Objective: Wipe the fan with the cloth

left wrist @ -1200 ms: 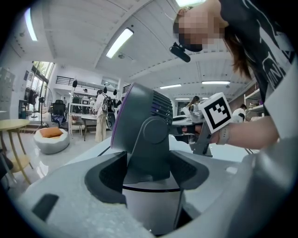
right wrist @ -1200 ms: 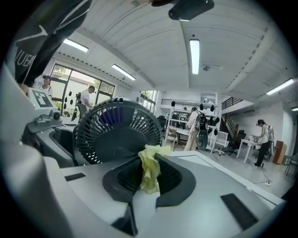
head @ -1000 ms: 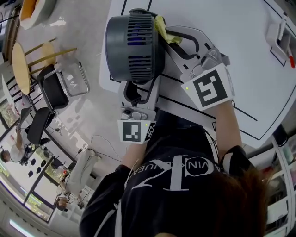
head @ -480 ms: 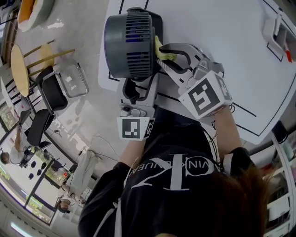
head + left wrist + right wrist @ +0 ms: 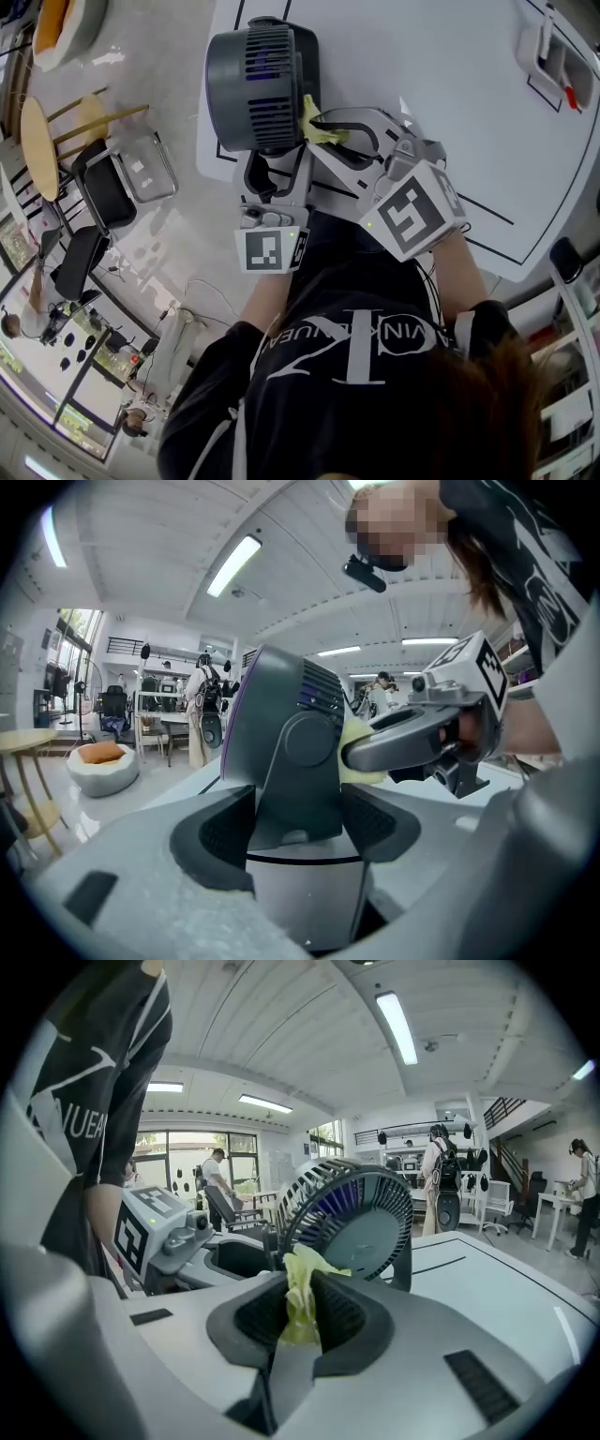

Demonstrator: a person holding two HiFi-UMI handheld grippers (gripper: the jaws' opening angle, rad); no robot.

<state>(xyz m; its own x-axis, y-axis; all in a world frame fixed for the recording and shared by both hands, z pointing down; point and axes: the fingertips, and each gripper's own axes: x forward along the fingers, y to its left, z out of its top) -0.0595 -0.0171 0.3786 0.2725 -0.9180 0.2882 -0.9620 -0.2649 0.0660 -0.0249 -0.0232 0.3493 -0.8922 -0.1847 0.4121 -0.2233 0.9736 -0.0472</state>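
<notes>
Head view: cloth (image 5: 310,116) in right tongs (image 5: 319,132) touches fan (image 5: 251,89).

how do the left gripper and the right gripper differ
The left gripper holds the dark grey round fan by its stand; the right gripper pinches a crumpled yellow cloth. The left gripper's jaws stand wide, the right gripper's nearly together. Both are shut on something.

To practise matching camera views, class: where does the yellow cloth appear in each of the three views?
Head view: cloth upper centre, at the fan's right edge.
Left gripper view: right of centre, beside the fan.
Right gripper view: centre, pinched by the right gripper.
Shared landmark: the fan.
</notes>
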